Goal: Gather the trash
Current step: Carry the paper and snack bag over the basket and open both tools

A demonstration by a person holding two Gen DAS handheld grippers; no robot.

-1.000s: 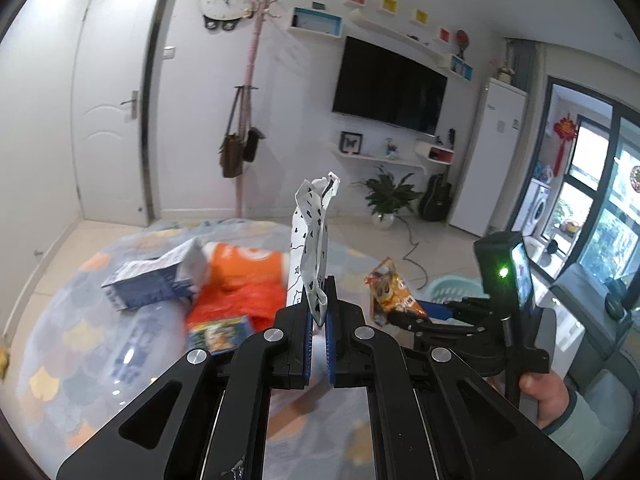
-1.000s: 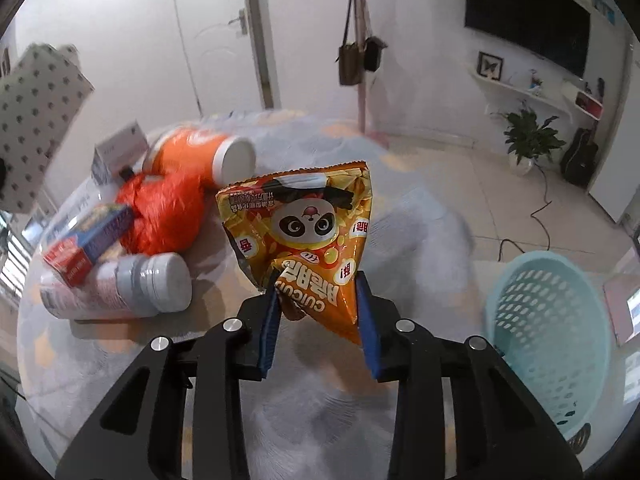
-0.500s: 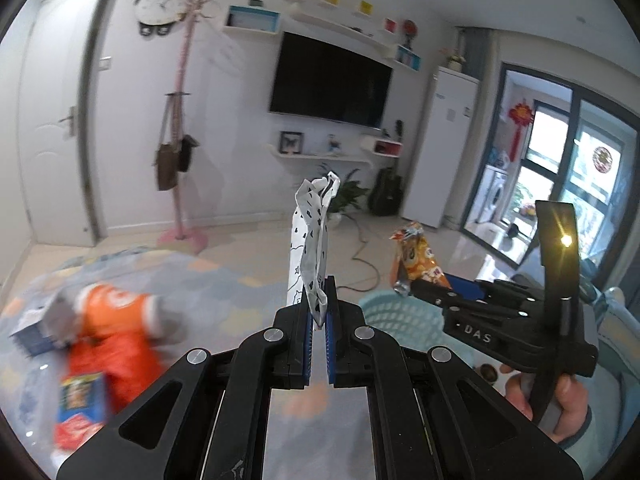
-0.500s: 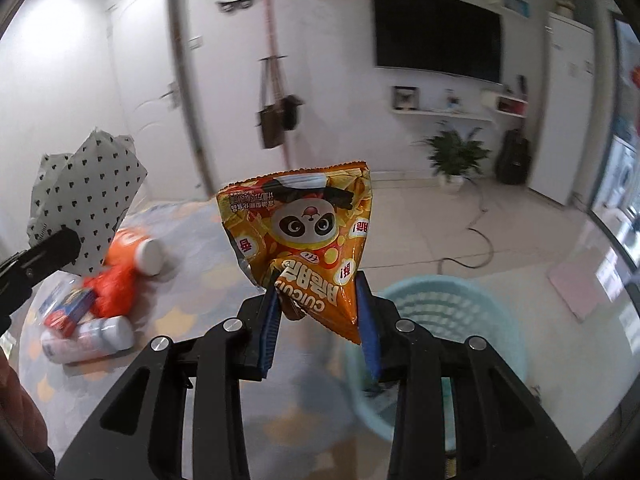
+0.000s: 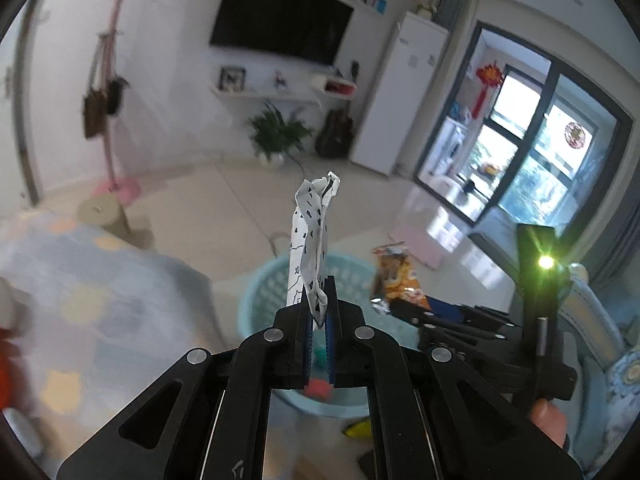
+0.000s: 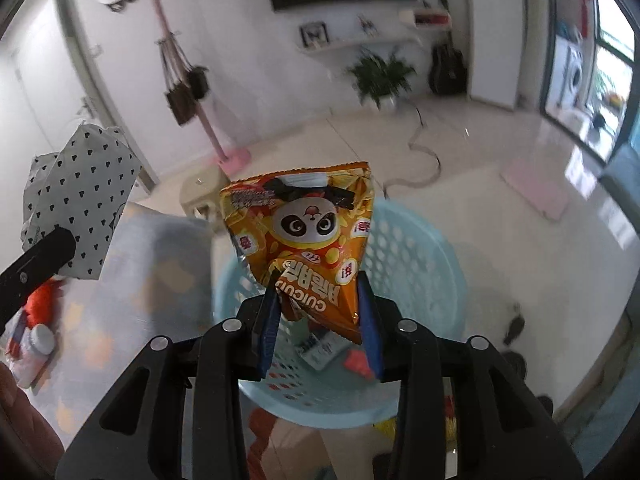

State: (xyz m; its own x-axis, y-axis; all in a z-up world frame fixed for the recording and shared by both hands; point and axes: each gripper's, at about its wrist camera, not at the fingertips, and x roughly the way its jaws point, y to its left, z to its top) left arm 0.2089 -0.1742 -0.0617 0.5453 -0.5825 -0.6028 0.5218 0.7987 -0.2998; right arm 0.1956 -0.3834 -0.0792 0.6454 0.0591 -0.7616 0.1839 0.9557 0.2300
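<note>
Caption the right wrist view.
Right claw grips orange panda snack bag above light-blue perforated plastic basket.

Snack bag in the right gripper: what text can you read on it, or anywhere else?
"CUICUI", upside down, on the orange panda snack bag in the right gripper.
Chinese characters on the bag: too stylised to read.
Packets inside the blue basket: print too blurred.

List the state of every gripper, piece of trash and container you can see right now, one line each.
left gripper: shut on the patterned paper bag.
patterned paper bag: crumpled, held upright above the basket.
right gripper: shut on the panda snack bag.
panda snack bag: held upside down over the basket.
blue basket: upright, open, some trash already inside.
white bottle: lying on the table, capped.
</note>
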